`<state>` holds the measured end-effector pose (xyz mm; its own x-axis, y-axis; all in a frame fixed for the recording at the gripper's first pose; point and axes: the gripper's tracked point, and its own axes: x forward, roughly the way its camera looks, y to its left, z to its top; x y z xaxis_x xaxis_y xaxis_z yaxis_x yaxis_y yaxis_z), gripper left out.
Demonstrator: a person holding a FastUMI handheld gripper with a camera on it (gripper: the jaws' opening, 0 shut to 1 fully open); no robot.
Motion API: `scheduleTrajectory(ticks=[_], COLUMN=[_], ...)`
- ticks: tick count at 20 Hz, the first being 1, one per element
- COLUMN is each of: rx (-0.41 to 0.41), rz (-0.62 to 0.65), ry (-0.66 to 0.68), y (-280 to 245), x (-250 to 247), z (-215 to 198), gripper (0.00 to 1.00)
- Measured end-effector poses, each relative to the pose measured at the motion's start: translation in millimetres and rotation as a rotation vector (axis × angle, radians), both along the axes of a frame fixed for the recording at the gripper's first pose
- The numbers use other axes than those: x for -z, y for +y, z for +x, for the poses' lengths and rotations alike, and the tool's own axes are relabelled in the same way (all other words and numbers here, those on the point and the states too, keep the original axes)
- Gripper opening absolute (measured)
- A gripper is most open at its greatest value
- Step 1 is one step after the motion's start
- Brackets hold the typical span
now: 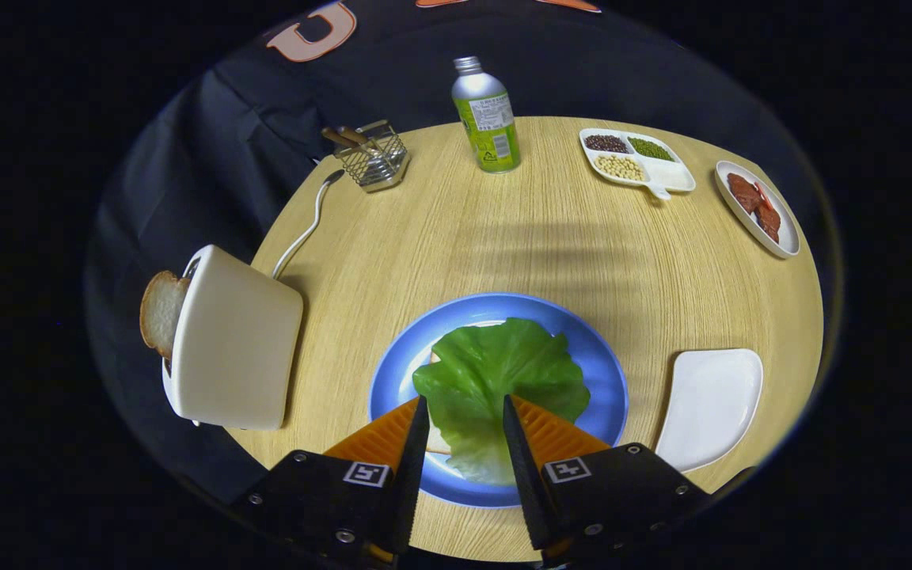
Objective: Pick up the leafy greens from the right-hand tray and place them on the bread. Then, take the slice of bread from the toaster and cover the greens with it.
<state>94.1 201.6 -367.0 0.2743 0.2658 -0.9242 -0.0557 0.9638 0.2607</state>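
A round wooden table [551, 237] is being shown, carrying everything. A cream toaster [234, 348] is sitting at its left edge, a bread slice [159, 313] sticking out of its slot, a white cord [305, 226] trailing toward the far-left edge. A blue plate [606, 372] is being seen at the near edge, just ahead of the fingers. The leafy greens [499, 372] are lying on it, covering a slice of bread [434, 358] of which only thin bits are peeking out. The gripper [464, 412] is being held spread, its fingers apart over the near part of the greens; contact cannot be told, nothing is being pinched. A white tray [713, 404] is resting bare at the near-right edge. At the far-right edge a divided dish [674, 176] with beans and a small dish [780, 237] with reddish pieces are sitting near each other. A bottle [488, 119] is standing upright at the far edge, a wire basket [381, 158] being seen at the far-left edge.
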Motion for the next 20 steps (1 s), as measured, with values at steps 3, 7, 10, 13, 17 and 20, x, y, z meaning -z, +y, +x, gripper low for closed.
scheduleTrajectory(ticks=[3, 7, 10, 13, 17, 20], rx=[-0.016, -0.041, -0.046, -0.064, -0.083, -0.102], rz=[0.044, 0.081, 0.104, 0.103, 0.084, 0.075], ry=[-0.035, -0.093, -0.131, -0.144, -0.135, -0.12], y=[20.5, 44.2, 74.1, 98.1, 133.4, 163.8], x=[-30.2, -70.8, -96.8, -113.3, -135.9, -147.6], z=[2.6, 11.8, 19.5, 23.5, 27.2, 29.0], gripper=[0.65, 0.73, 0.84, 0.96, 0.97, 0.97])
